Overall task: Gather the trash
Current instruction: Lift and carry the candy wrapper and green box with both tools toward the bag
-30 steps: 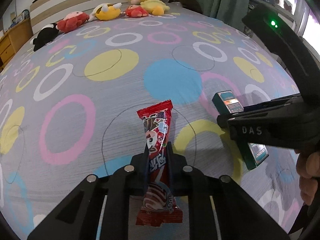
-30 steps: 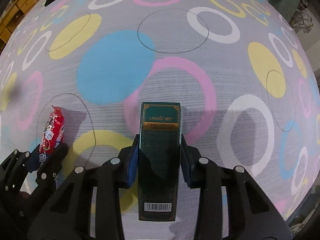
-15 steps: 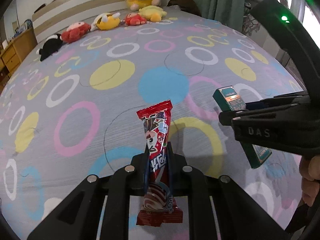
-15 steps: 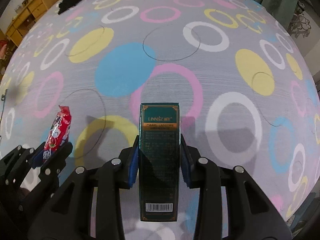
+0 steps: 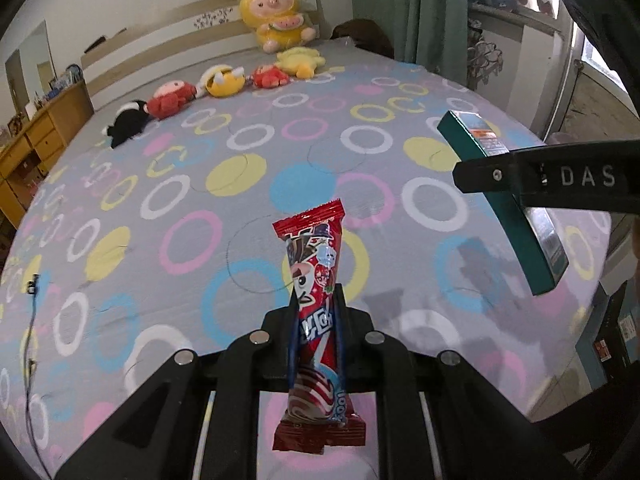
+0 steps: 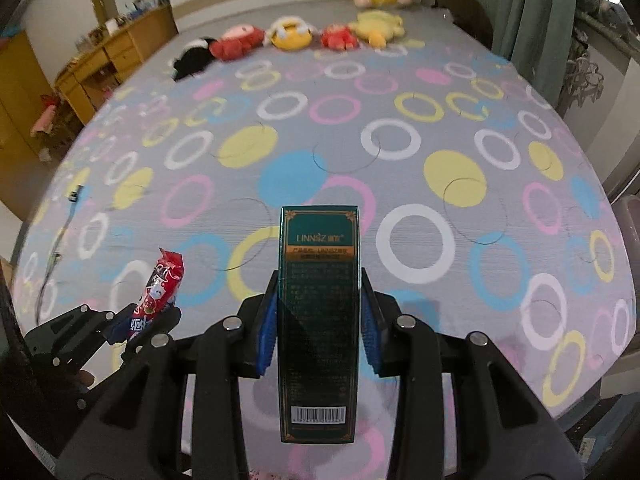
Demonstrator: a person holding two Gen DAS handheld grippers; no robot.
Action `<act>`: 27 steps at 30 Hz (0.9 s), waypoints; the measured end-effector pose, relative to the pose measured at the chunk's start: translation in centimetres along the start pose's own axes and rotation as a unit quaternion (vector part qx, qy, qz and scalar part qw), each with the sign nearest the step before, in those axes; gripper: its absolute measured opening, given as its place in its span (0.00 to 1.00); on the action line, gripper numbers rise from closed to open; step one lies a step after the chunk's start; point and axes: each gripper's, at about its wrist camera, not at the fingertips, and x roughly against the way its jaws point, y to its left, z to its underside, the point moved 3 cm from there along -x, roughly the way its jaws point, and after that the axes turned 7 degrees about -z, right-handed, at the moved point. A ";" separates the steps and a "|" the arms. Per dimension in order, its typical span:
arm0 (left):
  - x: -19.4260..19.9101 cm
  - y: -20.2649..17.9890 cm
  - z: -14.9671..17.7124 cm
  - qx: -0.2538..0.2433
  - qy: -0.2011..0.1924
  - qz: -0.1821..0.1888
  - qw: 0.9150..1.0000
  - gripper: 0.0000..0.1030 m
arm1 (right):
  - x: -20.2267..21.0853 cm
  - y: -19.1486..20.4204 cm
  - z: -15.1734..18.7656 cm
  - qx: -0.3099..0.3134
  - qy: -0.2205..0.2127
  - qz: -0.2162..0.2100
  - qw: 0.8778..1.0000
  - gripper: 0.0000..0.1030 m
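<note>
Two tools, each loaded. My left tool [image 5: 316,312] clamps a red snack wrapper [image 5: 314,280] upright at mid-length, above the bed [image 5: 160,184] with its ring-patterned cover. My right tool [image 6: 318,316] grips a dark green carton [image 6: 318,320] by its long sides, barcode end toward me. Plush toys [image 5: 224,80] line the headboard.

The left gripper [image 5: 316,312] is holding a snack wrapper [image 5: 316,320] above the bed [image 5: 120,288], with the carton [image 6: 318,320] in the right gripper [image 6: 319,320] sitting at its two o'clock. Plush toys [image 5: 218,80] are lining the bed's far edge at twelve o'clock, a wooden dresser [image 5: 28,148] standing at ten o'clock beside it.
</note>
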 end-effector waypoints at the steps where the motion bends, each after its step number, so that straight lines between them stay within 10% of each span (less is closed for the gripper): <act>1: 1.2 -0.1 0.1 -0.001 -0.003 -0.002 1.000 0.14 | 0.8 0.1 0.1 0.002 -0.005 -0.003 1.000 0.34; 27: 18.3 -6.2 4.9 -0.022 -0.048 0.047 0.997 0.14 | 18.5 -0.4 13.2 0.025 -0.095 -0.042 0.994 0.34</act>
